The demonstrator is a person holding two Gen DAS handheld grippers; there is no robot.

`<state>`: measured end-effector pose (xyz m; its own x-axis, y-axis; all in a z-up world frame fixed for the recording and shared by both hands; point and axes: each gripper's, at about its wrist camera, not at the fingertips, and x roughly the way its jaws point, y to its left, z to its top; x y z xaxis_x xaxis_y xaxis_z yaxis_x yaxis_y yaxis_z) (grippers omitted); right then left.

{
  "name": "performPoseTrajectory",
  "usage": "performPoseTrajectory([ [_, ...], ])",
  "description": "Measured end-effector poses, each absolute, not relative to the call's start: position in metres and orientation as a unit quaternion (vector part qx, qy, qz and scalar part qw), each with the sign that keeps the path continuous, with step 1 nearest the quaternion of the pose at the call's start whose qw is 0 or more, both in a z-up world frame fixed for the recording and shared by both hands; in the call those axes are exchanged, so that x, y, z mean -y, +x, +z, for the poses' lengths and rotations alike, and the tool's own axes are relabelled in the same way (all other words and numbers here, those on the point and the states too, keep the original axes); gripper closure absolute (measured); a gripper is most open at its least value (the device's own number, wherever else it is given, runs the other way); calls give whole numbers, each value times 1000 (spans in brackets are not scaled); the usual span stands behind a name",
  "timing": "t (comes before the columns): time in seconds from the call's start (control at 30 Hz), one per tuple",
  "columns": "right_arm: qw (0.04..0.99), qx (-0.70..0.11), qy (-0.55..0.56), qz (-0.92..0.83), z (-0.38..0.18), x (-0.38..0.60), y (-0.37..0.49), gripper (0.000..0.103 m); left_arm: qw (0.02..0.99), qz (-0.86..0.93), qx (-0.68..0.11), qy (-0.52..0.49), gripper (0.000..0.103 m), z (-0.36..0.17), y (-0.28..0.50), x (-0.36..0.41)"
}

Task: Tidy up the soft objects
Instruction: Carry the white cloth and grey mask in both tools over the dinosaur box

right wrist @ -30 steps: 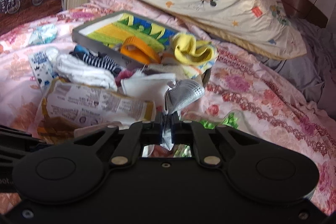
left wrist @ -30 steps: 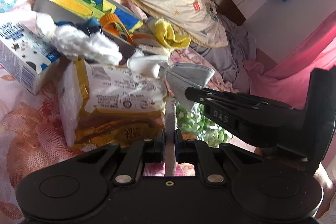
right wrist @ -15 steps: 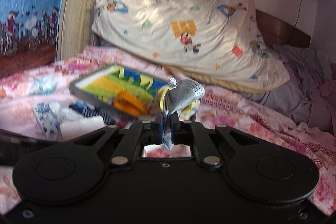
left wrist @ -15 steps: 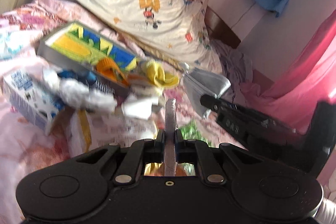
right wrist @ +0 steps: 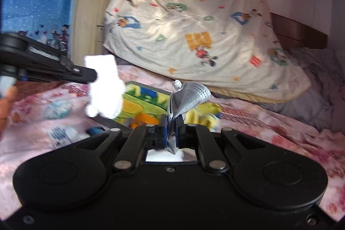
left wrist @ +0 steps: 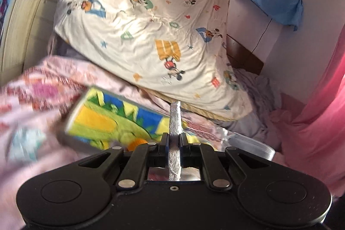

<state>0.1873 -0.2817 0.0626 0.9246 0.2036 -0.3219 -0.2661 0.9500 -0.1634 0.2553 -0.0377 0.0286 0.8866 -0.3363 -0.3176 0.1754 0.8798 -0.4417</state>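
Two socks, one white [right wrist: 104, 87] and one grey [right wrist: 189, 96]; one box [left wrist: 112, 120]; one pillow [left wrist: 151, 21].

Grey sock [right wrist: 189, 98] (perforated) pinched aloft

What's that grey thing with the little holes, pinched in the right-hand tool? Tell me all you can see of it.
The grey sock looks like soft knitted fabric, dotted with small holes over its rounded end. It is folded and pinched between the shut fingers of the right gripper, with a crumpled corner poking out below them. The rounded end sticks up and to the right, held in the air above the pink flowered bedspread. Only the gripper touches it.
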Motion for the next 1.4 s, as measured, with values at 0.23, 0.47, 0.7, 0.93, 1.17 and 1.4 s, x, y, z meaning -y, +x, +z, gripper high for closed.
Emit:
performPoseTrajectory([
  [0.23, 968, -166, -141, 125, 50, 245, 258, 101, 956, -114, -207, -176, 94, 26, 315, 22],
  [0.47, 968, -198, -114, 103, 14, 233, 314, 101, 954, -101, -226, -168, 94, 4, 367, 22],
  [0.7, 965, -227, -97, 94, -12, 238, 332, 101, 941, -92, -256, -203, 94, -24, 400, 22],
  [0.93, 960, -241, -105, 100, -25, 232, 344, 100, 931, -73, -274, -228, 94, -34, 407, 16],
  [1.17, 954, -254, -120, 103, -33, 218, 354, 98, 915, -37, -297, -269, 93, -42, 411, 5],
  [1.4, 954, -259, -114, 97, -30, 220, 358, 90, 905, 6, -335, -262, 87, -51, 413, 0],
])
